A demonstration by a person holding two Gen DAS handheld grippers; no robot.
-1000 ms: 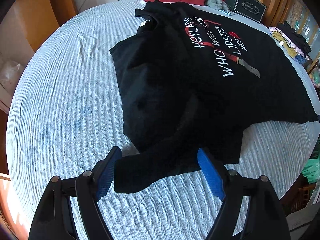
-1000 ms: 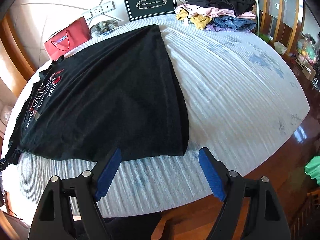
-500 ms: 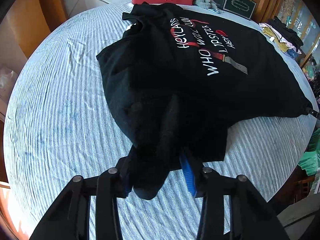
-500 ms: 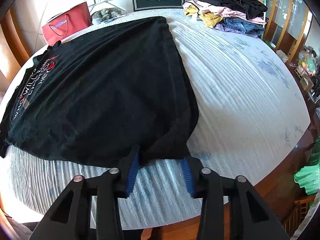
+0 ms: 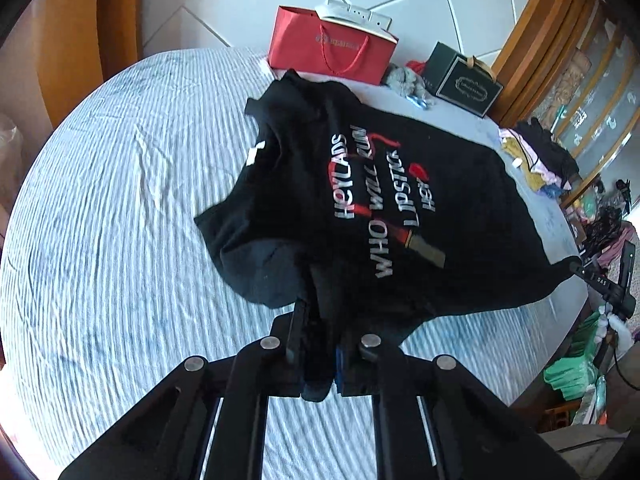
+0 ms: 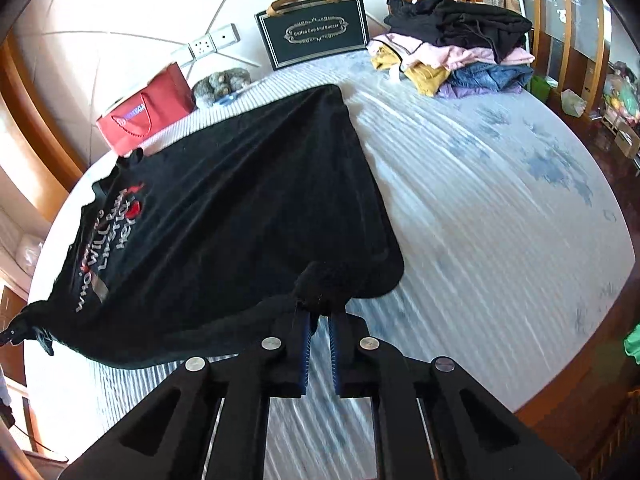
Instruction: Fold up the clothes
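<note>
Both tongs are clamped on the black shirt point(image 5: 360, 200) at the near edge of the bed point(image 5: 100, 240): the left tongs point(image 5: 318, 354) pinch a sleeve bunch, the right tongs point(image 6: 319, 322) a hem corner. Each bite looks thin; a hard pull could slip the cloth free or drag the far side crooked

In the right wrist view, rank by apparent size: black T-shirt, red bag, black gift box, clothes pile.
1. black T-shirt, largest by far
2. clothes pile
3. black gift box and red bag: look about alike, so unranked; all three sit farther from the camera than the shirt.
</note>
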